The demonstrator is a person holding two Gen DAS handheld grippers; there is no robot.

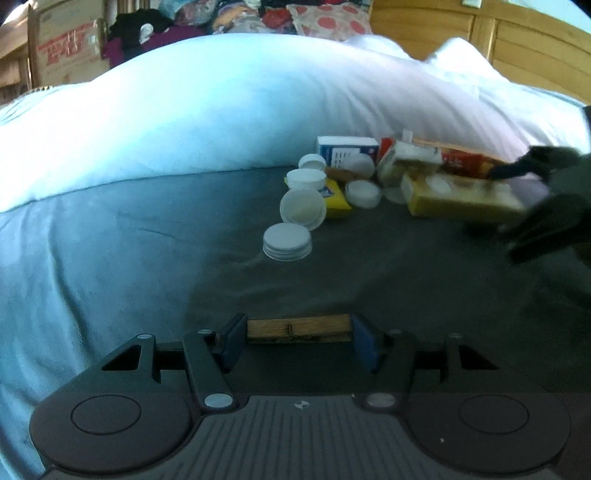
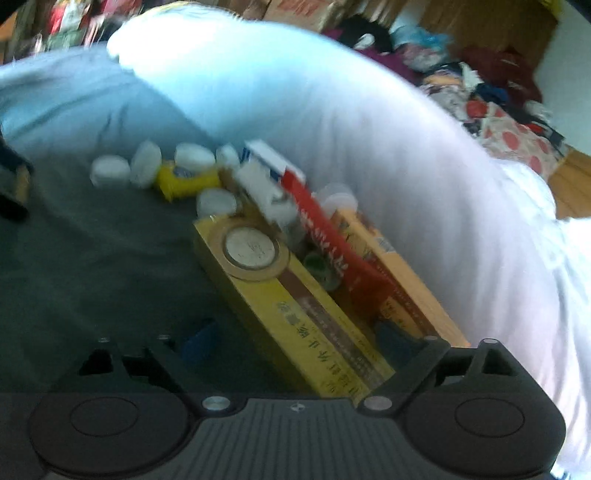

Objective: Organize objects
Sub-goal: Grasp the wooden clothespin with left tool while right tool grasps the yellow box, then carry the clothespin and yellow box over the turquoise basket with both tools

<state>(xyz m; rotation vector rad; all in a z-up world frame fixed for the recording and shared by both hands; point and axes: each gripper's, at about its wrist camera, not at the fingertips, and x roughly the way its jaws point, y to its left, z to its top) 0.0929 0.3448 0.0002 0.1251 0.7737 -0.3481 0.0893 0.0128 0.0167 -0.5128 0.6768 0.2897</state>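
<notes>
In the left wrist view my left gripper (image 1: 299, 343) is shut on a small wooden block (image 1: 299, 328), one blue pad at each end, low over the dark sheet. Ahead lie several white lids (image 1: 288, 242), a yellow packet (image 1: 336, 195), a blue-and-white box (image 1: 347, 149), a red box (image 1: 465, 160) and a long yellow box (image 1: 461, 199). My right gripper (image 2: 297, 339) is open and straddles the near end of the yellow box (image 2: 295, 314). Its left pad stands clear of the box. The red box (image 2: 325, 236) and an orange box (image 2: 406, 280) lie beside it. Both views are blurred.
A big white duvet (image 1: 221, 103) bulges behind the objects and hems them in at the back and right. The dark grey sheet (image 1: 369, 277) spreads in front, with light blue bedding (image 1: 74, 258) on the left. Clothes (image 1: 258, 14), a cardboard box (image 1: 62, 44) and a wooden wardrobe (image 1: 517, 37) stand beyond.
</notes>
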